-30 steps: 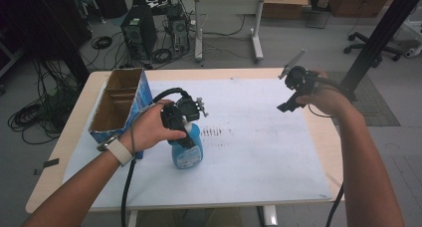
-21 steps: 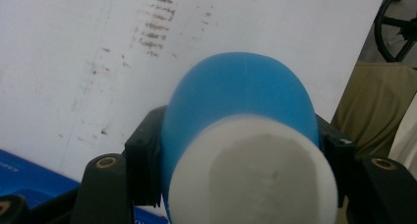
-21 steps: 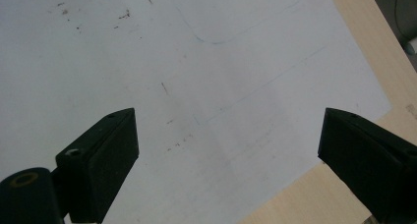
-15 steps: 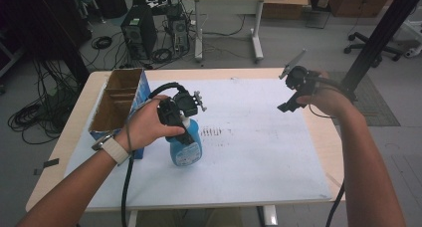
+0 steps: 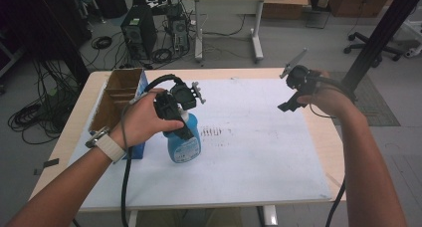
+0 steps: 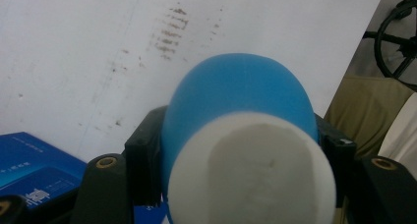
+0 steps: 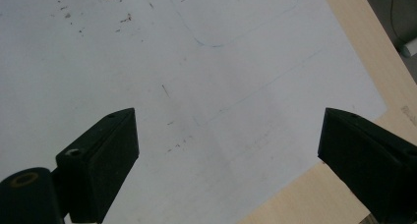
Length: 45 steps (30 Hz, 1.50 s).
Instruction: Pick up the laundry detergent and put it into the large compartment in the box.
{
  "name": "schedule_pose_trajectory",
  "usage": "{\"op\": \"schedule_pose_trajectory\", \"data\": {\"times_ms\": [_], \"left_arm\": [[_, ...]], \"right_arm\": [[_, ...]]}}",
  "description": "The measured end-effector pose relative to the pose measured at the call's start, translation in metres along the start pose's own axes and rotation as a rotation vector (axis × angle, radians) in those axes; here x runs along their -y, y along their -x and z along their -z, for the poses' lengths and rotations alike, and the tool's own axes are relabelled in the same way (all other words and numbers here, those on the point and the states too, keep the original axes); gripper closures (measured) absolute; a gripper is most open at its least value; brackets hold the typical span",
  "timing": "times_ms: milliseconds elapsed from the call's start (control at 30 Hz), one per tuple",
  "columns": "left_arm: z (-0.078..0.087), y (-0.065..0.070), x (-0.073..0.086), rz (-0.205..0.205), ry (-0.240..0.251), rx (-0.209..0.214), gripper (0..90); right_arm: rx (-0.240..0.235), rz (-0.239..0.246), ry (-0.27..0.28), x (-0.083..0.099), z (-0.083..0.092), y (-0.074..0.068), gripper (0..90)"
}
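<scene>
A blue bottle (image 5: 184, 143) with a white cap hangs upright just over the left half of the white sheet (image 5: 249, 152), held near its neck by my left gripper (image 5: 175, 121), which is shut on it. In the left gripper view the bottle (image 6: 241, 101) bulges between both jaws, its white cap (image 6: 251, 175) closest to the camera. My right gripper (image 5: 287, 105) hovers over the sheet's far right corner, jaws wide open with nothing between them. The right gripper view looks down at the bare white sheet (image 7: 196, 86) and the wooden table edge (image 7: 354, 47).
An open cardboard box (image 5: 117, 100) with a blue side stands at the table's left edge, right beside my left hand. A patch of dark smudges (image 5: 214, 132) marks the sheet near the bottle. A black post (image 5: 378, 33) rises beyond the right gripper.
My left gripper has lifted the blue bottle a little higher off the sheet. The right gripper has stayed where it was.
</scene>
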<state>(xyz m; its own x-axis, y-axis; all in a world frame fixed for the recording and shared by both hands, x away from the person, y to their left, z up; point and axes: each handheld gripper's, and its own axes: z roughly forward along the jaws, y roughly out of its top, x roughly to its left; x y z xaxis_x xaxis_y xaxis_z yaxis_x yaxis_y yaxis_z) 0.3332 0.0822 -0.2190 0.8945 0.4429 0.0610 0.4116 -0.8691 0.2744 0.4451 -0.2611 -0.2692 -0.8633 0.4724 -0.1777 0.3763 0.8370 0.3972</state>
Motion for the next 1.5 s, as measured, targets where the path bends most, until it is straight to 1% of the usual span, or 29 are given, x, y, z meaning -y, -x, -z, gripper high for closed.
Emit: {"op": "schedule_pose_trajectory", "data": {"times_ms": [67, 400, 567, 700, 767, 1100, 1200, 1300, 1500], "left_arm": [[0.004, 0.000, -0.001, 0.011, 0.003, -0.001, 37.3], [0.021, 0.000, -0.005, 0.035, -0.003, -0.013, 37.3], [0.029, -0.001, -0.005, 0.069, 0.005, -0.017, 37.3], [0.036, -0.002, -0.006, 0.084, -0.001, -0.020, 37.3], [0.040, -0.002, -0.006, 0.097, 0.003, -0.027, 37.3], [0.060, -0.008, -0.008, 0.133, 0.004, -0.068, 37.3], [0.065, -0.010, -0.007, 0.154, 0.010, -0.073, 37.3], [0.068, -0.011, -0.007, 0.174, 0.007, -0.075, 37.3], [0.079, -0.014, -0.008, 0.213, -0.001, -0.093, 37.3]], "right_arm": [[0.000, 0.001, 0.002, 0.000, 0.000, 0.000, 8.4], [0.001, 0.000, 0.004, 0.001, 0.002, -0.001, 8.3], [0.003, 0.000, 0.005, 0.001, 0.003, -0.001, 8.4], [0.004, 0.000, 0.007, 0.000, 0.003, -0.002, 8.4], [0.003, 0.001, 0.006, 0.000, 0.003, -0.002, 8.4], [0.004, 0.006, 0.006, -0.001, 0.004, -0.002, 8.4], [0.005, 0.006, 0.007, -0.002, 0.005, -0.002, 8.4], [0.005, 0.009, 0.004, -0.003, 0.005, -0.003, 8.4], [0.003, 0.012, 0.003, -0.004, 0.005, -0.003, 8.4]]}}
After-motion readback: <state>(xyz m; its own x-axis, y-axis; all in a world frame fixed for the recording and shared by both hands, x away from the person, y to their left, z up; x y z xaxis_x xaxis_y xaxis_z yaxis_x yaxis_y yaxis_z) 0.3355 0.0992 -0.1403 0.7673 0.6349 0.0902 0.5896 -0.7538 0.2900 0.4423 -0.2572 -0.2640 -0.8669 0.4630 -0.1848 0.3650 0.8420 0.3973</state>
